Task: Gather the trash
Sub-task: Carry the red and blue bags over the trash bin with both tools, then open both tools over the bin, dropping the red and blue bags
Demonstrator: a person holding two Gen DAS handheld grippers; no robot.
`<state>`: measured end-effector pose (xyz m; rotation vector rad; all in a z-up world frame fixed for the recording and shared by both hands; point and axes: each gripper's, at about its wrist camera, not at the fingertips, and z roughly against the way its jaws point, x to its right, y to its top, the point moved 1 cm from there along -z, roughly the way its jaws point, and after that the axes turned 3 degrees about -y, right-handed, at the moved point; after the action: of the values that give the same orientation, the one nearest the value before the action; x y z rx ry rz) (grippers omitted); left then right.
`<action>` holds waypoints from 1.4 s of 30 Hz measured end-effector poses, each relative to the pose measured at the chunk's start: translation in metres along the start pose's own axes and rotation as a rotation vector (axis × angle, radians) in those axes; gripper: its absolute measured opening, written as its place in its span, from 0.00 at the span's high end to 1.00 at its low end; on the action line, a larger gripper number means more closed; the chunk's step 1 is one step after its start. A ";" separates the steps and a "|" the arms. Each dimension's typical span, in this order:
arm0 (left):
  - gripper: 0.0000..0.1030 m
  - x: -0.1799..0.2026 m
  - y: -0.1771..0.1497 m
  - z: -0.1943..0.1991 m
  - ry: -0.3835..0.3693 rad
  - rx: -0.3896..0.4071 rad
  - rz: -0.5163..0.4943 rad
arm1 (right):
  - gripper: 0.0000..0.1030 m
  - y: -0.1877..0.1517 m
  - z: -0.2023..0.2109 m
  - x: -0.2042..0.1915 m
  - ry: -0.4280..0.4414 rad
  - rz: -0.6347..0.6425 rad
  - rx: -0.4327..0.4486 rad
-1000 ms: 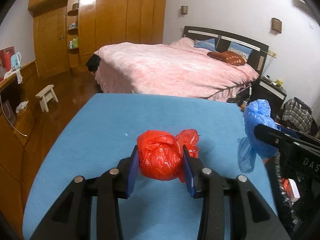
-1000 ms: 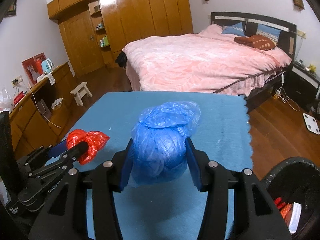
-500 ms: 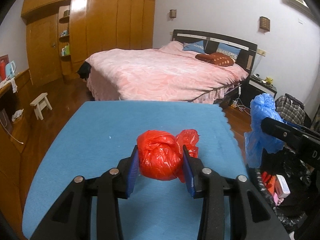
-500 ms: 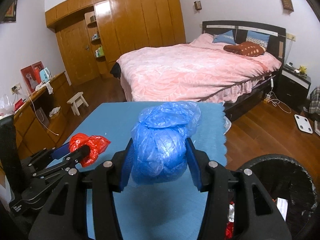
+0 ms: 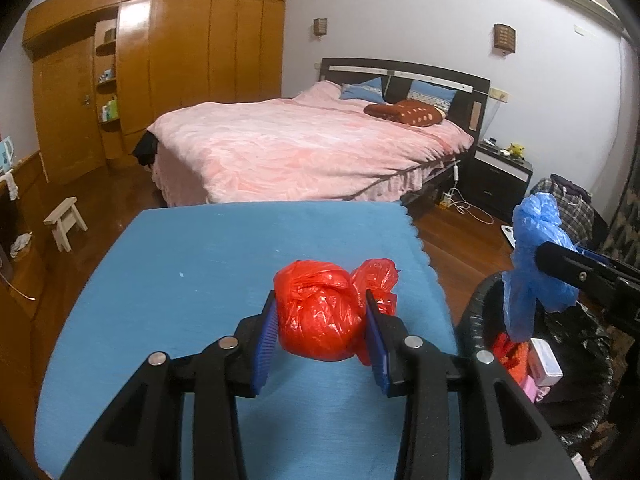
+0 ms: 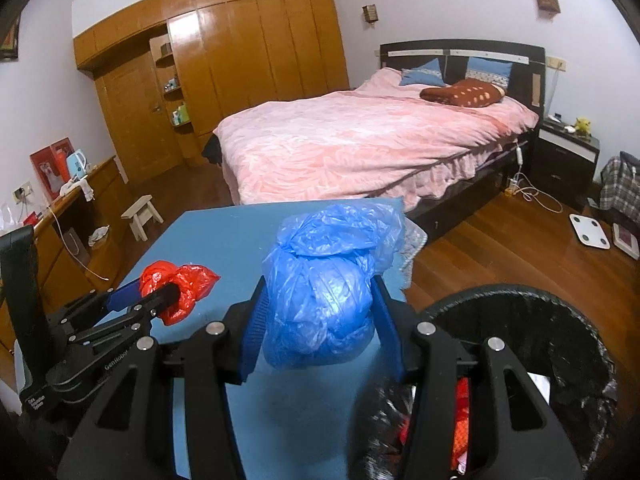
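Since both tongs have swung rightward over the last second, the black-lined trash bin (image 6: 532, 344) that was barely in sight now sits under and just right of the right gripper (image 6: 320, 320), which means the drop is close. That right gripper is closed snugly on a knotted blue bag (image 6: 320, 300), its blue pads pressed into the sides of the bundle; in the left wrist view the blue bag (image 5: 536, 264) hangs over the near rim of the bin (image 5: 476, 320). The left gripper (image 5: 320, 324) is likewise clamped around a knotted red bag (image 5: 324, 316), held above the blue table cover (image 5: 200, 280), to the left of the bin and not yet over it. From the right wrist view the red bag (image 6: 176, 280) pokes out past the left gripper's fingers, off to the left.

Inside the bin, below the blue bag, some rubbish already lies: red wrapping or plastic (image 5: 510, 354) and a small pale box (image 5: 546, 362). More I cannot make out.

By my judgement the blue bag goes in first, and the red one needs carrying further right before release.
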<state>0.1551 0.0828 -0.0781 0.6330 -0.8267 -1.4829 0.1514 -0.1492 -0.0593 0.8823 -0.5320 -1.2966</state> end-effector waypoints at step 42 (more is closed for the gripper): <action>0.60 0.208 -0.010 -0.022 -0.296 -0.058 -0.259 | 0.52 -0.068 0.067 0.189 -0.258 -0.217 0.003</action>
<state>0.1479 -0.1267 -0.0805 0.4967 -0.9499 -1.8605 0.1014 -0.3504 -0.1006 0.7951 -0.6528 -1.6217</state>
